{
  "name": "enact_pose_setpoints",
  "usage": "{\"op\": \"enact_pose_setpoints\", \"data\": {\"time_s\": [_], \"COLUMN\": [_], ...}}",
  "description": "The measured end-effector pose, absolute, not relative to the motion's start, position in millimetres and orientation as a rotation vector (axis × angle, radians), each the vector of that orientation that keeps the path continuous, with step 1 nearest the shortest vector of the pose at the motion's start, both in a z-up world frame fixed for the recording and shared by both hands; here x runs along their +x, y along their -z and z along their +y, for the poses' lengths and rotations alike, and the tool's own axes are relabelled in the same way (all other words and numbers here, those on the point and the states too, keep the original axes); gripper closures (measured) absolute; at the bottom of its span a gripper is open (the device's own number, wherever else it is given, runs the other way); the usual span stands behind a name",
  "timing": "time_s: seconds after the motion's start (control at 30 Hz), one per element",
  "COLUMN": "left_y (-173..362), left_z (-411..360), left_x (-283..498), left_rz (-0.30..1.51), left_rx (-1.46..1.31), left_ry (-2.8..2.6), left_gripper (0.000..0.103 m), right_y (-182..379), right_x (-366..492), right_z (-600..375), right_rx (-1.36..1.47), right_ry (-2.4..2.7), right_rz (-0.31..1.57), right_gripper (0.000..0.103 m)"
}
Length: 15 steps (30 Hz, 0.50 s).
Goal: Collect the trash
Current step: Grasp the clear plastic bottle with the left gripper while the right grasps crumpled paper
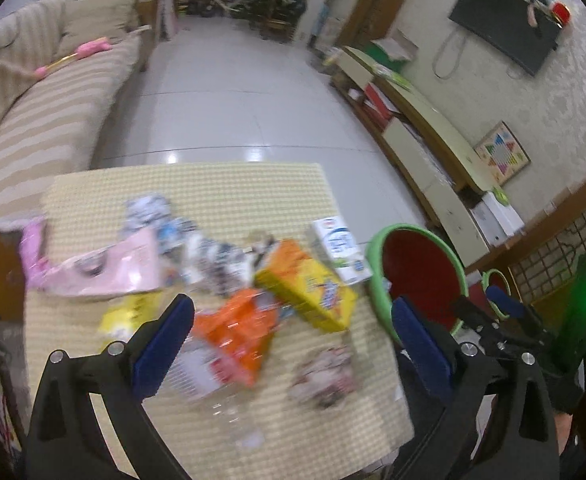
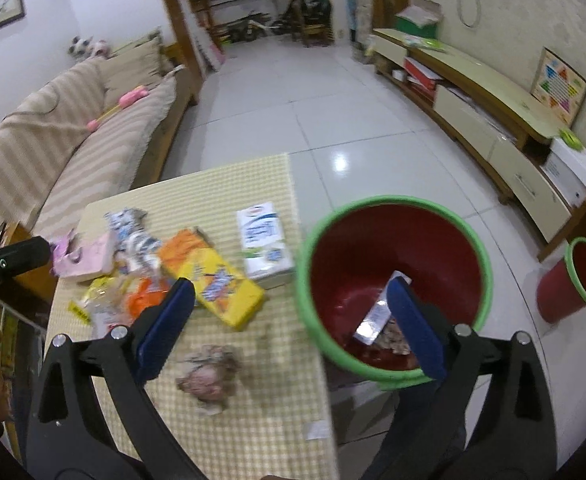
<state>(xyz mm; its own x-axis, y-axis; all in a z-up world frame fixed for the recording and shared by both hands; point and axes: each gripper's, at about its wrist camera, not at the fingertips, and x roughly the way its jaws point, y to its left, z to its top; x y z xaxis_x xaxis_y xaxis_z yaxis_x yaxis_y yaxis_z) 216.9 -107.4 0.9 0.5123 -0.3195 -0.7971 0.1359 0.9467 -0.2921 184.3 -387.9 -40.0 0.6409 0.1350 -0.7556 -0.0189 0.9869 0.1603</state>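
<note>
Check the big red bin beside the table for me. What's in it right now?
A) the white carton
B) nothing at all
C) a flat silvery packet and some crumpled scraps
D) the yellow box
C: the right wrist view shows a silvery packet and crumpled scraps at the bottom of the bin; the yellow box and white carton lie on the table.

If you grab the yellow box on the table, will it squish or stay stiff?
The yellow box looks like cardboard with straight edges, so it probably stays fairly stiff. It lies flat, so it shouldn't roll. It is likely empty and light, though a hard squeeze might dent it.
</note>
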Motion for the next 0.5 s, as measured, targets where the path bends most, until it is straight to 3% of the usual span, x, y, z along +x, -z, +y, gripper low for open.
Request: {"op": "enact_pose_setpoints", "data": {"time_s": [0.5], "left_y": [23], "left_z": [45], "left_x": [173], "left_rz": [0.997], "left_rx": [-0.331], "left_ry": [0.023], "left_gripper": [0.008], "right_y": [48], "right_x": [196], "right_z": [-297], "right_rx": [0.011], "right_ry": [-0.189], "right_rz": [0.904], "right_gripper": [0.008]}}
